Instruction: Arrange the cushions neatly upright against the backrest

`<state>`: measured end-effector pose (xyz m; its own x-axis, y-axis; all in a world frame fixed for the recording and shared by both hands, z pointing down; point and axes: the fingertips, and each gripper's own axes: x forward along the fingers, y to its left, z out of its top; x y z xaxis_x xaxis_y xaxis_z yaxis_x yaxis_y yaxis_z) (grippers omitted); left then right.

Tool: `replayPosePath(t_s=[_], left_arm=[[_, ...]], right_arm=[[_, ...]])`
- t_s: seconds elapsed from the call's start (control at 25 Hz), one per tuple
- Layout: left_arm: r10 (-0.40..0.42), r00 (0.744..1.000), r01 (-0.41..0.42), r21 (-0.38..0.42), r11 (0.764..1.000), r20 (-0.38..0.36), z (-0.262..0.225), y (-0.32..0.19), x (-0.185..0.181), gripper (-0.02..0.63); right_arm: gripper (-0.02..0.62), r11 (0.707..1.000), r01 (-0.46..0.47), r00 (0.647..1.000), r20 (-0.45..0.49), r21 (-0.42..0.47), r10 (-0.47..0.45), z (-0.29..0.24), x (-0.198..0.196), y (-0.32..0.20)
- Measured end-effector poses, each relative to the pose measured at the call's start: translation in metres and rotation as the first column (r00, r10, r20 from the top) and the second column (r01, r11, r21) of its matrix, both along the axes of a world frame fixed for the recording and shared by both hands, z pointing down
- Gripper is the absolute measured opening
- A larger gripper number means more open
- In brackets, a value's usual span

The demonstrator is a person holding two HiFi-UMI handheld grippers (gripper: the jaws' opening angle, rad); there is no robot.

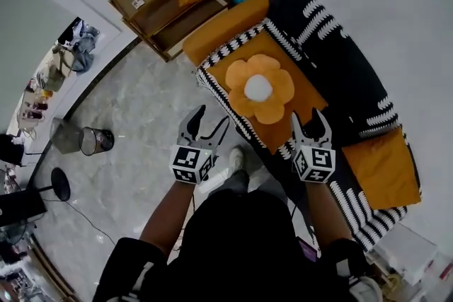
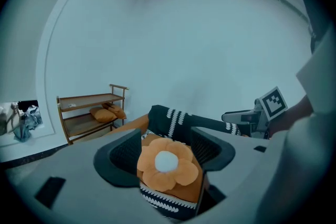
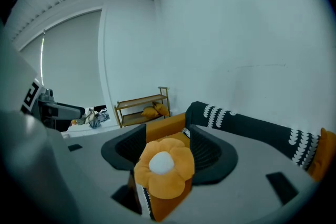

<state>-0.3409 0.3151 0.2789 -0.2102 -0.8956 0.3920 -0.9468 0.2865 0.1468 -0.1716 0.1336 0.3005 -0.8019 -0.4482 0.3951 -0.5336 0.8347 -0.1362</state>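
Note:
An orange cushion with a plush flower and a black-and-white border is tilted over the sofa seat, in front of the black patterned backrest. My left gripper grips the cushion's near left edge, and my right gripper grips its near right corner. In the left gripper view the cushion fills the gap between the jaws of the left gripper. The right gripper view shows the same cushion wedged in the right gripper. A plain orange cushion lies at the sofa's right end.
A wooden shelf holding orange cushions stands past the sofa's left end. A wire bin and a black stand base sit on the marble floor to the left. My feet are beside the sofa front.

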Motion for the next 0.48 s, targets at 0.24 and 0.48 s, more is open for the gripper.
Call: replayPosePath(t_s=[0.24,0.48], left_arm=[[-0.032,0.999,0.031,-0.021,0.999,-0.042,0.017,0.004,-0.007,0.310],[-0.077,0.994,0.072,-0.071,0.995,-0.072,0.041,0.001,-0.020,0.310]], right_arm=[[0.282,0.999,0.032,0.996,-0.082,-0.010,-0.033,0.030,-0.009,-0.012],[0.305,0.995,0.081,0.983,-0.157,-0.056,-0.089,0.073,-0.037,-0.034]])
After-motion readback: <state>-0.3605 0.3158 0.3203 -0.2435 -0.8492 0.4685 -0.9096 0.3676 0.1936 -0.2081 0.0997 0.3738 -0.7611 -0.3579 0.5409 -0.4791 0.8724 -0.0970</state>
